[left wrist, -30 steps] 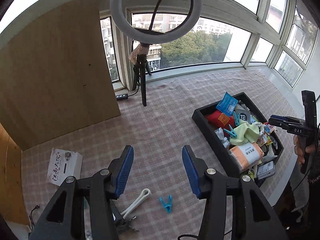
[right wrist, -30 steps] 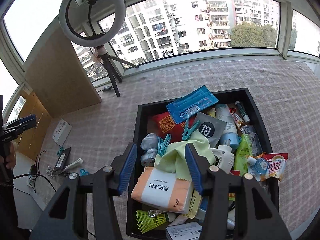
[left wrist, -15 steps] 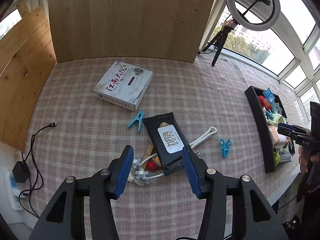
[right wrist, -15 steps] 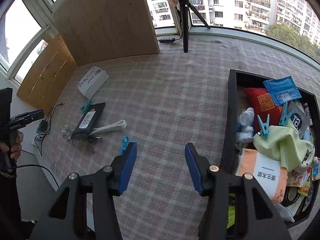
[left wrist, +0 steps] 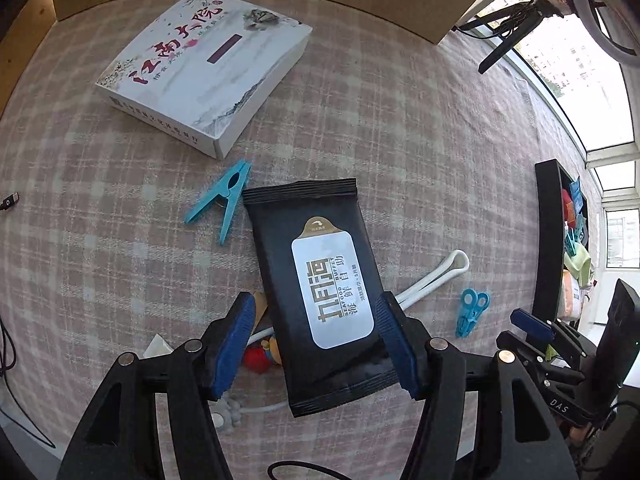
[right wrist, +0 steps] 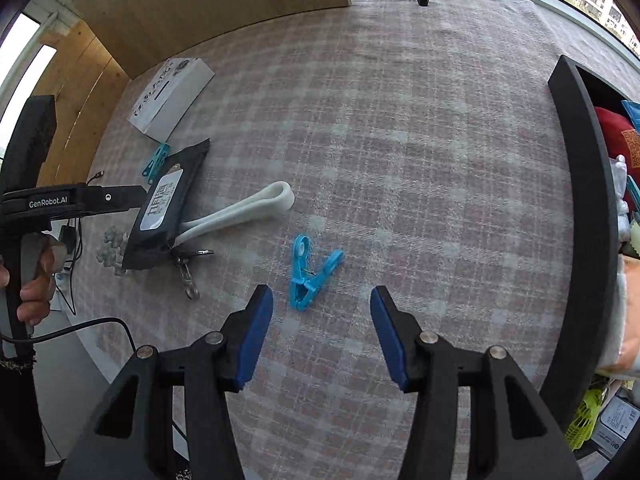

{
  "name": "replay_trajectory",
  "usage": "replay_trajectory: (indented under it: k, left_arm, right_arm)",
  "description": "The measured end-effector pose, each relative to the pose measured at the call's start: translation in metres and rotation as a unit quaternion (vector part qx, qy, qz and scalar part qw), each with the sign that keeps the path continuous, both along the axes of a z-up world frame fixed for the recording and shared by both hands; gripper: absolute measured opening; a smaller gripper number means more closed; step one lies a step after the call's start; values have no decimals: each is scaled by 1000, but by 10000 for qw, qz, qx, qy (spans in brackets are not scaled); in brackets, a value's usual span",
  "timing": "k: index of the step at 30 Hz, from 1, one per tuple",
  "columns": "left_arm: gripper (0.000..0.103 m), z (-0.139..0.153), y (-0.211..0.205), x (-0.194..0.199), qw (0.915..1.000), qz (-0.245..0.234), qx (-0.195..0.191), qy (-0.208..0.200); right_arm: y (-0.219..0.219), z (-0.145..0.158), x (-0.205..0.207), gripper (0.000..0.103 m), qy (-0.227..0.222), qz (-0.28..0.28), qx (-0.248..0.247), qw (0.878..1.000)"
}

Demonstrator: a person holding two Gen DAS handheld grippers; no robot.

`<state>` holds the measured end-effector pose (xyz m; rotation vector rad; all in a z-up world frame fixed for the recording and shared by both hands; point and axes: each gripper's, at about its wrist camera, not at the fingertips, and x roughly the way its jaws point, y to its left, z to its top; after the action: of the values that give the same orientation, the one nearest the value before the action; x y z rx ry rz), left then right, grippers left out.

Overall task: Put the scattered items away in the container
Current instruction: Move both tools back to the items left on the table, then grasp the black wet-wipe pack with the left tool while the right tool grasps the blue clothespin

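A black wet-wipe pack [left wrist: 320, 284] lies on the checked cloth. My left gripper [left wrist: 316, 344] is open, its blue pads on either side of the pack's near end, just above it. The pack also shows in the right wrist view [right wrist: 162, 204]. My right gripper [right wrist: 320, 332] is open and empty, just short of a blue clothes peg [right wrist: 310, 272]. The black container [right wrist: 580, 216], full of items, stands at the right edge; it also shows in the left wrist view [left wrist: 546, 236].
Loose on the cloth: a white printed box [left wrist: 204, 64], another blue peg [left wrist: 226, 200], a small blue peg [left wrist: 472, 312], a white loop clip [right wrist: 240, 212], a keychain [right wrist: 188, 268], red and grey trinkets [left wrist: 256, 358]. A wooden board [right wrist: 200, 4] stands behind.
Both grippers swung away from the container and down toward the cloth. The left one closed in over the wipe pack; the right one came down near the blue peg.
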<state>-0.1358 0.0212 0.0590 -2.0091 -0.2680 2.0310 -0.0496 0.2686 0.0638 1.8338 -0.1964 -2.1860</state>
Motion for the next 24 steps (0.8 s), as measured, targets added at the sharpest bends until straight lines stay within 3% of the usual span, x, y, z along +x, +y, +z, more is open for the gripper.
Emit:
replay_trajectory:
  k: [10, 19, 23, 24]
  left_arm:
    - [74, -13, 48, -9, 9962, -809, -267, -204]
    - [74, -20, 75, -9, 9880, -1350, -678, -312]
    - [71, -22, 71, -5, 9840, -1585, -764, -277]
    - [67, -20, 75, -7, 9836, -1595, -815, -230]
  right_arm:
    - [-12, -22, -15, 50, -295, -262, 88, 9992]
    - [-38, -34, -24, 50, -280, -98, 476, 9984]
    - [-48, -32, -21, 27, -157, 187, 898, 9957]
    - [-49, -32, -20, 27, -154, 248, 862, 9958]
